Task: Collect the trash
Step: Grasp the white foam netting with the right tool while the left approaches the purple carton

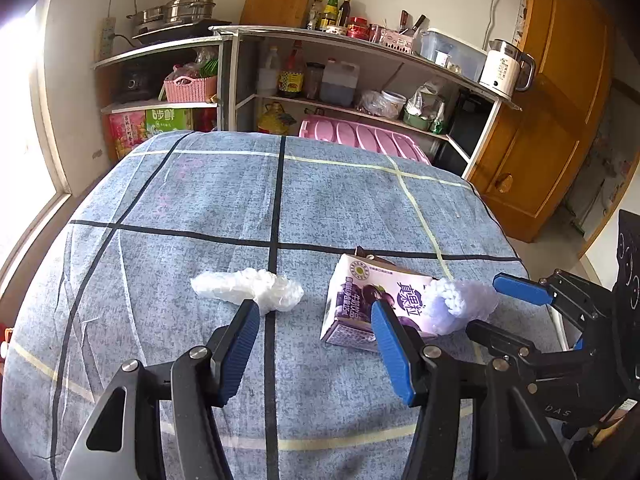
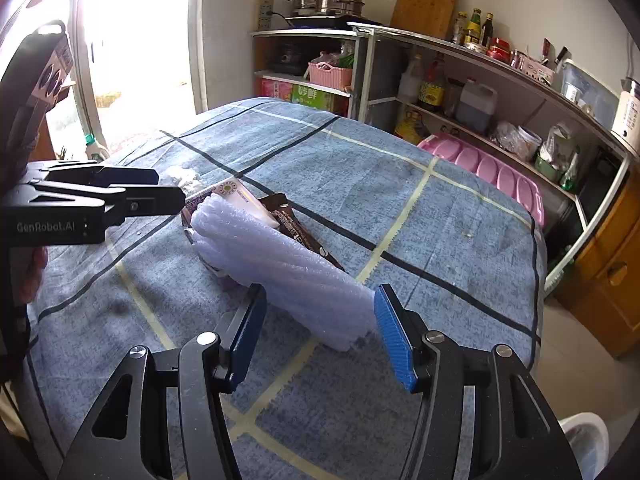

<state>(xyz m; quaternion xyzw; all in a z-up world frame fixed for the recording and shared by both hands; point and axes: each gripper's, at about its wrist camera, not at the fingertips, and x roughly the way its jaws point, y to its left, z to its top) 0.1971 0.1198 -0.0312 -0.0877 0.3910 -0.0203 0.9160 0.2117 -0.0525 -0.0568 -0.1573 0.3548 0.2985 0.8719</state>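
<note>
A purple milk carton (image 1: 360,304) lies on its side on the blue checked tablecloth (image 1: 280,200). A roll of white foam wrap (image 1: 460,300) lies against its right side, long and pale in the right wrist view (image 2: 288,268), with the carton (image 2: 296,220) behind it. A crumpled white plastic wad (image 1: 250,288) lies left of the carton. My left gripper (image 1: 316,344) is open above the cloth between the wad and the carton. My right gripper (image 2: 318,328) is open, its jaws on either side of the foam roll's near end without closing on it.
Metal shelves (image 1: 360,92) with bottles, baskets and pots stand behind the table. A pink stool (image 1: 360,140) sits at the far edge. A wooden cabinet (image 1: 560,100) is at the right. A white bin (image 2: 588,444) shows at the lower right, off the table.
</note>
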